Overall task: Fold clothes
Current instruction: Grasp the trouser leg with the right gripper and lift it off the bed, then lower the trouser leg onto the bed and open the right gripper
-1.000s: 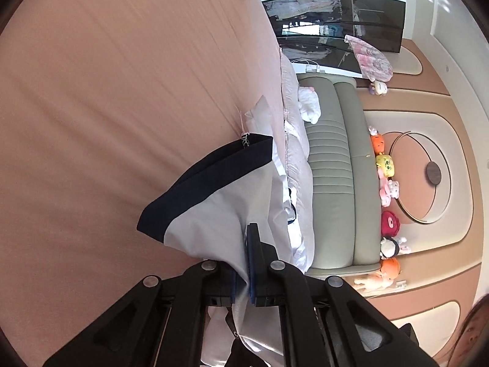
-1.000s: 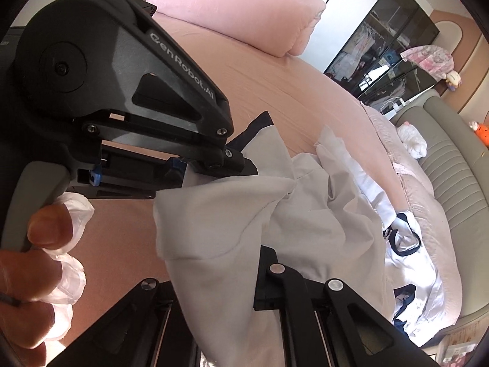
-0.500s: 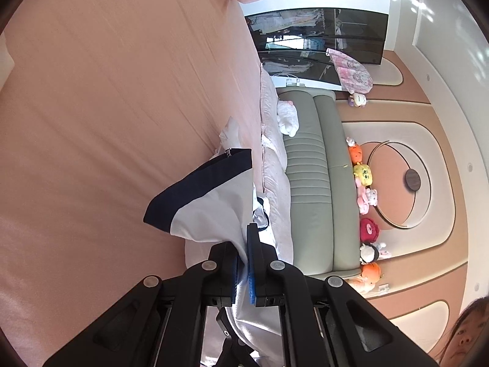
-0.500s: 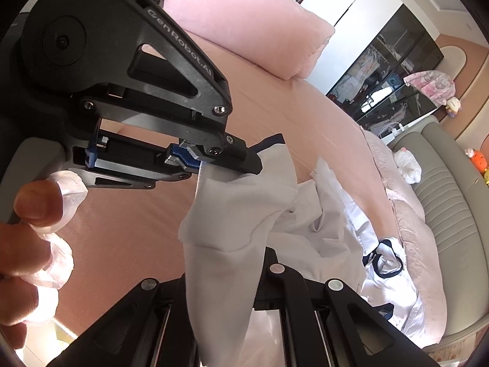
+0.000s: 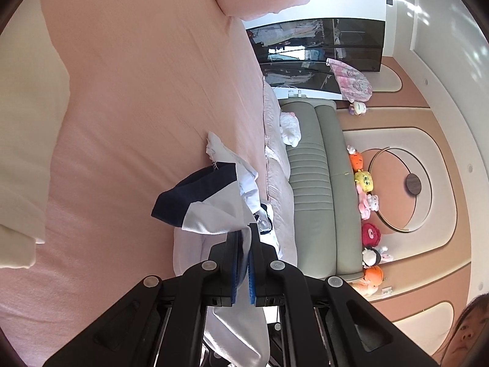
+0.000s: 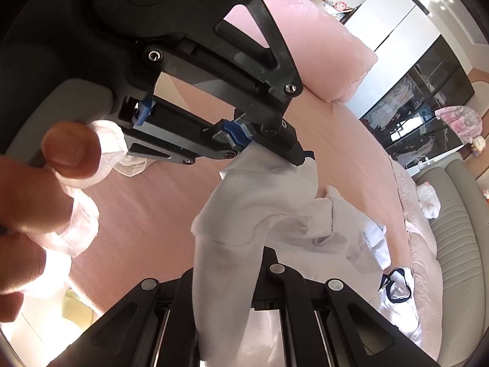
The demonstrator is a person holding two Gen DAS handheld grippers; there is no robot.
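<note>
A light grey garment with a navy band hangs above the pink bed. My left gripper is shut on one edge of it, and the cloth trails down between its fingers. In the right wrist view the same garment stretches from the left gripper down to my right gripper, which is shut on it. The cloth covers the right gripper's left finger. A gloved hand holds the left gripper's handle.
More white clothes with navy trim lie bunched at the bed's far edge. A pink pillow sits at the head of the bed. Beyond are a grey-green sofa, plush toys and a dark glass wardrobe. Cream bedding lies at the left.
Both grippers have risen with the garment, lifting it off the bed. The left gripper now sits higher and closer in the right wrist view. More bed and the pillow have come into sight.
</note>
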